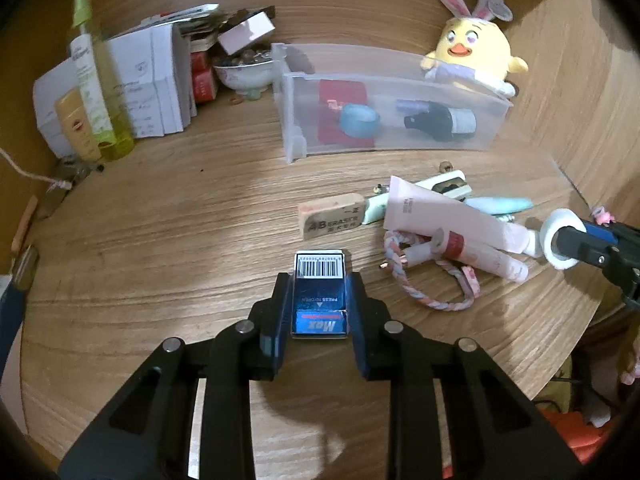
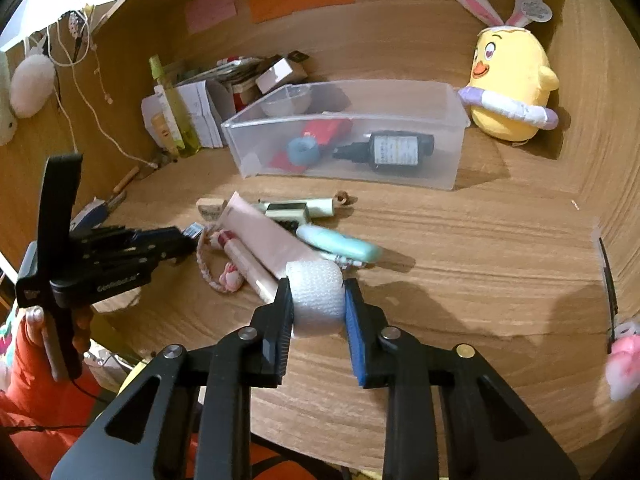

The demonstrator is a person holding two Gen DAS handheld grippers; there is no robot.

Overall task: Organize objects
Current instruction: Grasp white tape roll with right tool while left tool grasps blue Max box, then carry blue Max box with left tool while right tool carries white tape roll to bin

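Note:
My left gripper (image 1: 319,280) is shut on a small blue staples box (image 1: 319,300) with a barcode label, which rests on the wooden table. Both pads press on its sides. My right gripper (image 2: 316,286) is shut on a white textured tape roll (image 2: 318,304) at the near end of a pile. In that pile lie an eraser (image 1: 334,216), a pink tube (image 1: 440,216), a braided cord (image 1: 420,292) and a mint case (image 2: 340,244). A clear plastic bin (image 2: 440,148) stands behind the pile and holds a dark bottle (image 2: 394,150), a blue roll (image 2: 304,150) and a red packet.
A yellow plush chick (image 2: 512,80) sits at the back right. Bottles (image 1: 96,80), white paper boxes (image 1: 152,80) and a bowl (image 1: 246,72) crowd the back left corner. Wooden walls close the back and right. The table's rounded edge runs near both grippers.

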